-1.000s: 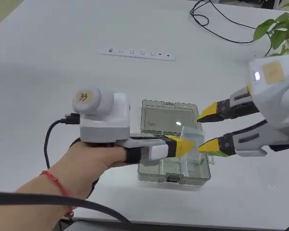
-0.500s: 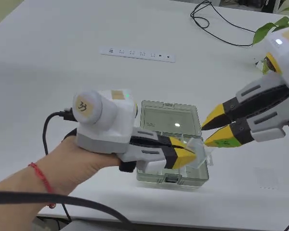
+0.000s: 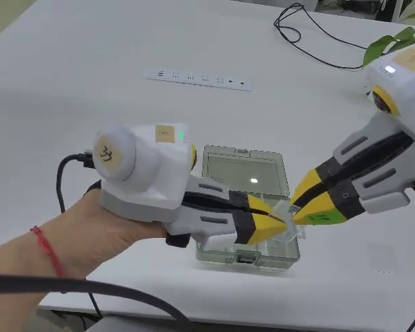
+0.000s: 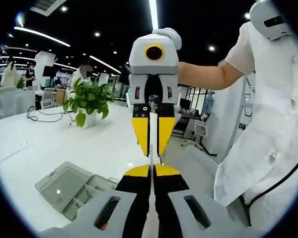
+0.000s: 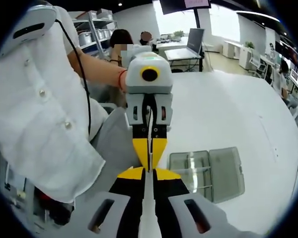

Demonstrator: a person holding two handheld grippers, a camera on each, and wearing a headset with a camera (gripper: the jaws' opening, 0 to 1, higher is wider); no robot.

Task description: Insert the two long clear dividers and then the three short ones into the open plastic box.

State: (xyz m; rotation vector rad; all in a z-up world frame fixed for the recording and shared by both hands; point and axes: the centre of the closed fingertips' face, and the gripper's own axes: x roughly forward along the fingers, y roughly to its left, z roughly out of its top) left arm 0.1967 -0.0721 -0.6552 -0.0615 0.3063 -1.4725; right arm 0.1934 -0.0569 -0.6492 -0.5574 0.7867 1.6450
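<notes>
The broad matte white worktop (image 3: 90, 55) carries the open plastic box (image 3: 225, 254), a smoky, rigid rectangular tray with its flat lid (image 3: 242, 169) laid back. Over its near right corner the left gripper (image 3: 275, 220) and right gripper (image 3: 296, 207) meet tip to tip. Both pairs of yellow-tipped fingers (image 3: 259, 207) are pinched narrow on one thin, glassy clear divider (image 3: 286, 207); long or short, I cannot tell. This looks like a re-grip before insertion. Next, one side should release and the plate go down upright into its slots.
</notes>
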